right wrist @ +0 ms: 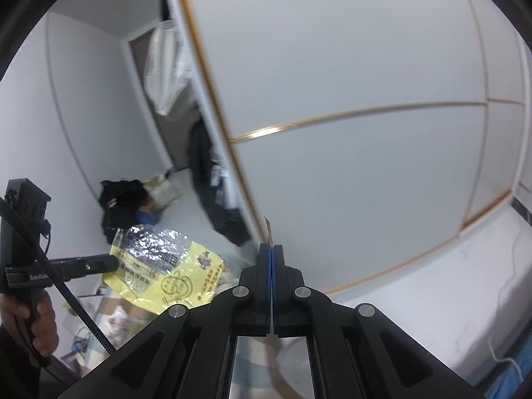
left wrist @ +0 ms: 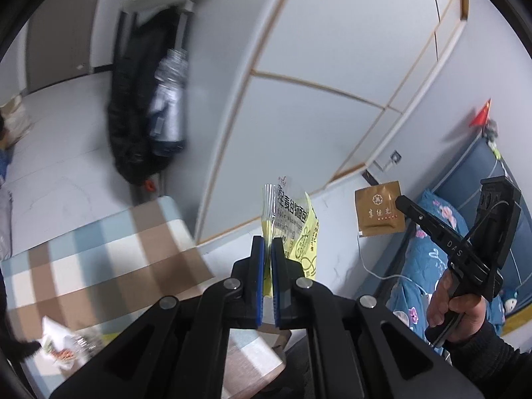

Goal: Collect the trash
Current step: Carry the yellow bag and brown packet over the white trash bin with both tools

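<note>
Left wrist view: left gripper (left wrist: pixel 268 242) clamped on yellow wrapper (left wrist: pixel 296 229), angled downward — right gripper (left wrist: pixel 400 201), fist-held at right, pinches brown sachet (left wrist: pixel 377 211), w/ tips raised.

The left wrist fisheye rides close behind its own black two-finger gripper (left wrist: pixel 267 249), tilted down across a blue-and-brown checked tabletop (left wrist: pixel 99 249) at eight o'clock toward white wardrobe panels with thin gold trim (left wrist: pixel 316 66) at twelve. The right wrist fisheye sits just as near behind the right gripper (right wrist: pixel 271 252), facing those same panels (right wrist: pixel 349 83). Each view catches the other gripper, at three o'clock (left wrist: pixel 404 204) and nine o'clock (right wrist: pixel 113 262), and both share the crinkled yellow plastic wrapper (left wrist: pixel 299 229) (right wrist: pixel 173 279).
</note>
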{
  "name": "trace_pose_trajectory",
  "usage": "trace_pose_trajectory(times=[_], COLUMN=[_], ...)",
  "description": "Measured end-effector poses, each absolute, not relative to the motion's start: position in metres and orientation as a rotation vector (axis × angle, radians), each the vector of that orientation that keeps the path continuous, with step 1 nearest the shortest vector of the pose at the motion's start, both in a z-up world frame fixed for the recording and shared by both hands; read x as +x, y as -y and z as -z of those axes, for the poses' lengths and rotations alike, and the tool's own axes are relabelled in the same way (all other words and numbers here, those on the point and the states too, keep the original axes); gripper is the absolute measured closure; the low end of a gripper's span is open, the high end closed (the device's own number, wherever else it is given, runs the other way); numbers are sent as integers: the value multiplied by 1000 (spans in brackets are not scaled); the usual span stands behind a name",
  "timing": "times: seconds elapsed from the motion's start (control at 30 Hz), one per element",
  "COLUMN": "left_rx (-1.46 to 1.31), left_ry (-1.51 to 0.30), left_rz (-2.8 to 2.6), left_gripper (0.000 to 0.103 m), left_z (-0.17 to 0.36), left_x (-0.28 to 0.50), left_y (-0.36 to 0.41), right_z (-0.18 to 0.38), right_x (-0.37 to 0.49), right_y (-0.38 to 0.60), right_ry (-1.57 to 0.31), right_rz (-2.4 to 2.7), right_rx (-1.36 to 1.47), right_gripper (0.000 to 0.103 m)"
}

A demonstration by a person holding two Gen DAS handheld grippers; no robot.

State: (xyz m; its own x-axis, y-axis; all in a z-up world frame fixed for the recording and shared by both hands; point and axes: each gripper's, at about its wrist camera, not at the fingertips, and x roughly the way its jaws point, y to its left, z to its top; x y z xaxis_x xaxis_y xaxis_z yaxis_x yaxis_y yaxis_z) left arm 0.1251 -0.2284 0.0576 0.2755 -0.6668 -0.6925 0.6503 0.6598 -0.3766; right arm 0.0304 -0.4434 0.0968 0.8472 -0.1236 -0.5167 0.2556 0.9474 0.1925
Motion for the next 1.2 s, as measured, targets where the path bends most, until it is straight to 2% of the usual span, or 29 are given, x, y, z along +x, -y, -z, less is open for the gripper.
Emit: trace_pose_trajectory(times=[0.23,0.6,1.2], left_rx=[123,290,591], left_ry=[-999,-1175,-1309], left_rz=[928,908,812], left_gripper=[102,102,102], left_z=[-19,63,127], left_x=[127,131,124], left_y=[300,360,414], right_z=[-48,48,199], right_x=[19,37,67], right_y=[502,551,574], right_ry=[-591,-742,-954], right_rz=[274,290,167], right_rx=[405,504,684], right_gripper=[103,103,103])
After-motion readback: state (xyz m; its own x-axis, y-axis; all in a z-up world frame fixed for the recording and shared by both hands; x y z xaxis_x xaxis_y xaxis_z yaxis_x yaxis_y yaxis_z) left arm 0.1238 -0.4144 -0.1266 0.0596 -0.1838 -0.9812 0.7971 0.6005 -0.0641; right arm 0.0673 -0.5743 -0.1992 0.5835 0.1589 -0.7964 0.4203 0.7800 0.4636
